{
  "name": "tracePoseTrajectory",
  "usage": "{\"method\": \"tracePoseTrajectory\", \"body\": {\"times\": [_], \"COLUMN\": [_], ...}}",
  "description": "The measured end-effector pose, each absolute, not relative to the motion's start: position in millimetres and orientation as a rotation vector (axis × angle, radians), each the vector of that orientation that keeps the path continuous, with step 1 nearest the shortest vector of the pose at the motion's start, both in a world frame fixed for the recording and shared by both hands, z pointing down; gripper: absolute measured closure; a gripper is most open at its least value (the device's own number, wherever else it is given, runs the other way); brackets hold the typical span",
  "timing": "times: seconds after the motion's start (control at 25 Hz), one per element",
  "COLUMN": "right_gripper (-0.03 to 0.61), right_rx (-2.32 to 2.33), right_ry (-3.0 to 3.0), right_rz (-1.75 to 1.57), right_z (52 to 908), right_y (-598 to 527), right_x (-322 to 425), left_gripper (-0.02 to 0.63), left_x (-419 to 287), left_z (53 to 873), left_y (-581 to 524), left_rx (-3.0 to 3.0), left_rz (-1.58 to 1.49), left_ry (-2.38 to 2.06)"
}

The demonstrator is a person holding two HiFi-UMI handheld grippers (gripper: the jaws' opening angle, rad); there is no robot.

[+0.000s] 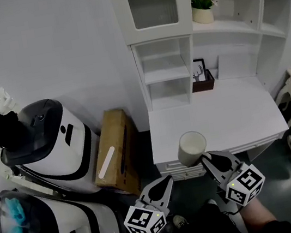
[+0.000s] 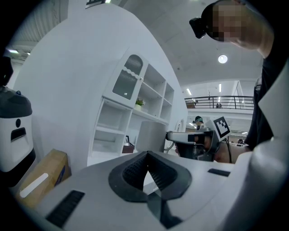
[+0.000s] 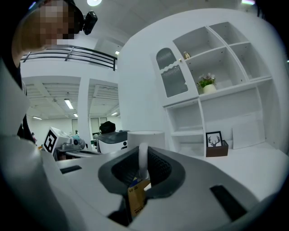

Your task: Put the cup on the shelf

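A white shelf (image 1: 219,26) stands against the wall. The one cup (image 1: 191,147) hangs in front of the shelf, low down and not on it yet. The right gripper (image 1: 208,159) pinches only the cup's thin handle, so the cup could swing or slip out. The left gripper (image 1: 165,184) is squeezed closed on nothing. One plant (image 1: 202,4) sits on the shelf, with one picture (image 1: 200,71) below it.

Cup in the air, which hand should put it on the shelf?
Right. The right gripper holds the white cup by its handle, closest to the shelf unit; the left gripper is shut on nothing.
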State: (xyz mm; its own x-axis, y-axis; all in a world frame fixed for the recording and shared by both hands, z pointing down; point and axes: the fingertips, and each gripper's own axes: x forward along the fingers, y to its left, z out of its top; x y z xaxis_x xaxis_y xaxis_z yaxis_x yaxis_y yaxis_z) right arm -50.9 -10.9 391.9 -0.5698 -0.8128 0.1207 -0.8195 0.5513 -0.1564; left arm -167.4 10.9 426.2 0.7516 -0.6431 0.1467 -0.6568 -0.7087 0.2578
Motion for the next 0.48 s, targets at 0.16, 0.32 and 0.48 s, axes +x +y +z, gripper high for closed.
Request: {"method": "tracePoseTrajectory", "body": {"times": [0.16,0.32,0.48], "right_gripper": [0.548,0.548,0.548], "right_rx": [1.443,1.428,1.393], "right_ry": [-2.748,-2.758,-2.772], "right_rz": [0.293,0.289,0.297], "right_z": [389.8,390.1,389.3], "right_y": [-23.4,-41.0,-62.7], "right_x": [-47.7,-41.9,-32.4], "left_gripper": [0.609,0.609,0.609], "left_x": [-166.7,-161.2,-153.4], "left_z": [430.3,430.2,422.0], "left_y": [4.4,-9.9,-31.2], "left_rx": [2.649,2.647,2.643], "left_rz": [0.074,0.079,0.062], "left_ry": [-1.023,-1.043,-1.090]}}
